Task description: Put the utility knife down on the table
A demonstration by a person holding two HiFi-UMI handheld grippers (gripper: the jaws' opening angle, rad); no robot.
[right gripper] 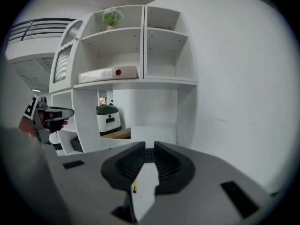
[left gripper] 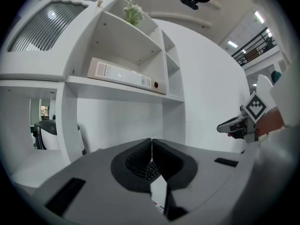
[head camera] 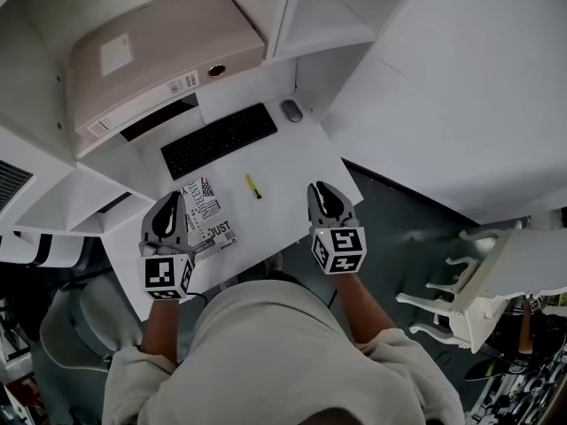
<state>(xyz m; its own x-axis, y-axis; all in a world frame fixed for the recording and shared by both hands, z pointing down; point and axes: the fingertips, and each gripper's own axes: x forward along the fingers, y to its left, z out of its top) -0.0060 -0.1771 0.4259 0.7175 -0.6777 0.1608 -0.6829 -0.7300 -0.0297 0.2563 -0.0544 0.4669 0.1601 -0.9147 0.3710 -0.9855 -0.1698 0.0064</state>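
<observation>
Your yellow utility knife (head camera: 253, 186) lies free on the white tabletop (head camera: 297, 153). Your left hand-held gripper (head camera: 171, 198) has its jaws together, empty; your right hand-held gripper (head camera: 321, 189) stands slightly apart, empty.

White shelf unit (right gripper: 161, 82) w/ plant (right gripper: 111, 17), white wall (right gripper: 234, 78), dark floor (head camera: 390, 228).

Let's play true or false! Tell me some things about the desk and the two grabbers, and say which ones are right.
1. The yellow utility knife lies on the table. True.
2. The right gripper holds the knife. False: its jaws stand a little apart with nothing between them.
3. The left gripper has its jaws together. True.
4. The mouse sits left of the keyboard in the head view. False: it sits at the keyboard's right end.
5. A magazine lies on the table near the left gripper. True.
</observation>
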